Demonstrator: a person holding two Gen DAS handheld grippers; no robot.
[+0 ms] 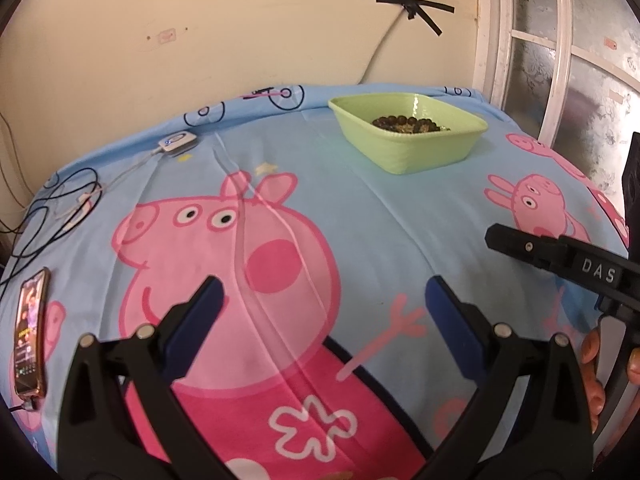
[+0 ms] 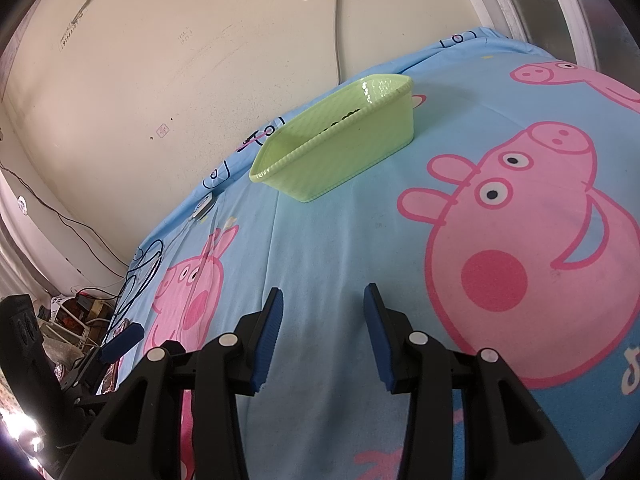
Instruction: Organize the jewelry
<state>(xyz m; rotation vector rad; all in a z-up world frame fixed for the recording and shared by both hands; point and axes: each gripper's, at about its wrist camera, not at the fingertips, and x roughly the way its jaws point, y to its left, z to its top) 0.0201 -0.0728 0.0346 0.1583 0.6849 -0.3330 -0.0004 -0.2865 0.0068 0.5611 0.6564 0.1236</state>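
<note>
Cream wall (image 1: 240,32) backs a bed-like surface under a blue cartoon-pig sheet (image 1: 360,208), creased in long soft folds; whether a tabletop lies beneath cannot be told; the sheet's far edge meets the wall, and a white window frame (image 1: 560,60) stands at the right. Near that far edge sits a pale green basket (image 1: 412,152), square with rounded corners and a ribbed plastic rim; dark round beads (image 1: 408,122) lie inside it, a strand of jewelry by the look. Broad bare sheet spreads between the basket and both claws. Left claw (image 1: 324,292) hangs over the big pig print, its blue pads spread wide and holding nothing; right claw (image 2: 323,304) also stands open and empty, its ridged blue pads parted less. A phone (image 1: 30,332) lies at the sheet's left edge, with black cables (image 1: 60,200) and a small white device (image 1: 178,142) farther back, well apart from the basket.
</note>
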